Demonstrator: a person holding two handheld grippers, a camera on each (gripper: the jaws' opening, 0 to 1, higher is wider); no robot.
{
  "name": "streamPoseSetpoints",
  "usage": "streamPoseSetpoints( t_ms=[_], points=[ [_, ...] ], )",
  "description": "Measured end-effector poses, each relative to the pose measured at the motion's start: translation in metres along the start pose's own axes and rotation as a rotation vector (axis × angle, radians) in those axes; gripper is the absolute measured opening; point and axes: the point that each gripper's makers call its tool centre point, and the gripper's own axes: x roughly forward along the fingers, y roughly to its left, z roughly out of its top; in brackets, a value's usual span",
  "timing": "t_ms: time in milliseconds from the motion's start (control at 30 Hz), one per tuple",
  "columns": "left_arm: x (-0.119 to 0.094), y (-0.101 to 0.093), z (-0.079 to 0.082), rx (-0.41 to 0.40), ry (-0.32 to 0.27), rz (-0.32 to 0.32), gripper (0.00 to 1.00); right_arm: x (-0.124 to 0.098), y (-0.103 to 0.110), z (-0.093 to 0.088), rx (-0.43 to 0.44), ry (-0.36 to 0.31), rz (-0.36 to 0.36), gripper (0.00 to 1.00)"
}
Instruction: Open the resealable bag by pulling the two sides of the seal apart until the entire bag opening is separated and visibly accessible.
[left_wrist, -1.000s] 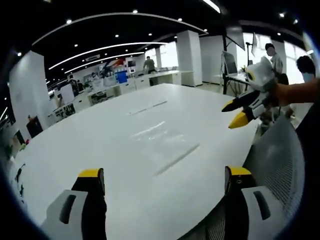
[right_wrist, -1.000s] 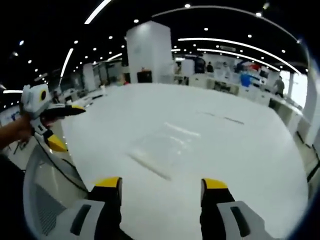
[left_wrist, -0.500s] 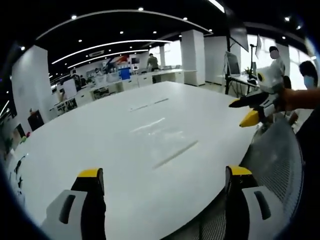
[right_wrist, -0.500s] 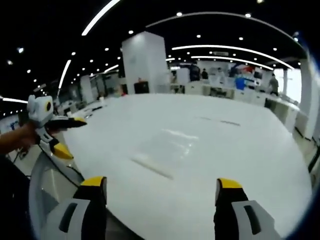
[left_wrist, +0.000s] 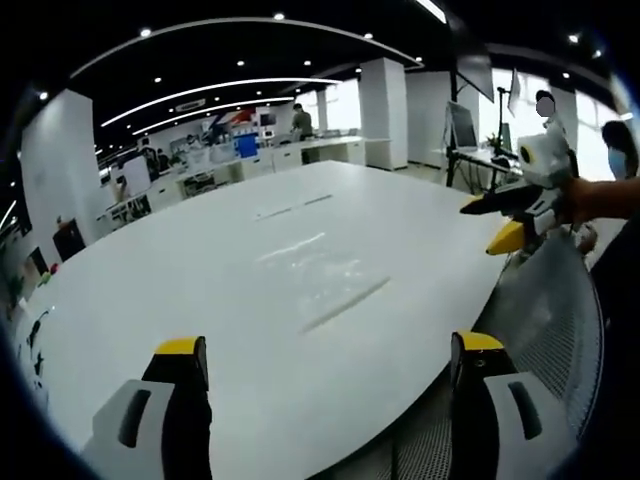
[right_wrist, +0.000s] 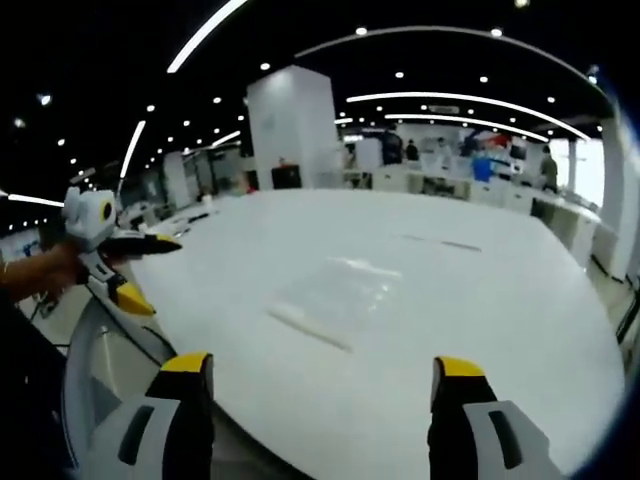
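Two grippers are held above the near edge of a broad white counter (left_wrist: 200, 290), and each is seen with its yellow-tipped jaws spread wide apart and nothing between them. In the left gripper view, the left gripper (left_wrist: 325, 350) rises from the 6 o'clock edge, its jaws standing at about 7 and 5 o'clock. A clear resealable bag (left_wrist: 325, 278) is seen lying flat on the counter just ahead of that gripper, near the centre of the view, with its seal strip showing as a darker line along the nearer edge; the seal appears closed. The right gripper (left_wrist: 505, 222) is seen at 3 o'clock in this view, held by a hand (left_wrist: 600, 198) beyond the counter's edge, with its jaws parted and clear of the bag. The mesh back of a chair (left_wrist: 555, 320) is seen at 4 o'clock, beside the counter. In the right gripper view, the right gripper (right_wrist: 325, 365) rises from 6 o'clock with its jaws well apart over the counter (right_wrist: 500, 300). The resealable bag (right_wrist: 335, 295) lies flat near the centre, ahead of the jaws and touched by neither gripper, its seal strip running along the nearer side. The left gripper (right_wrist: 135, 270) is seen at 9 o'clock, held in a hand (right_wrist: 45, 270), jaws parted, well apart from the bag. Office desks and a white pillar (right_wrist: 290, 115) are seen at 12 o'clock, beyond the counter.
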Motion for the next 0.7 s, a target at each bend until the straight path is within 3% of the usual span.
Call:
streamPoseSetpoints(
  t_ms=[700],
  points=[
    [-0.0024,-0.0066,-0.0015,-0.004,-0.009,-0.002,0.99,-0.0064,0.005,-0.0043,0.002,-0.009,0.013,0.87]
  ],
)
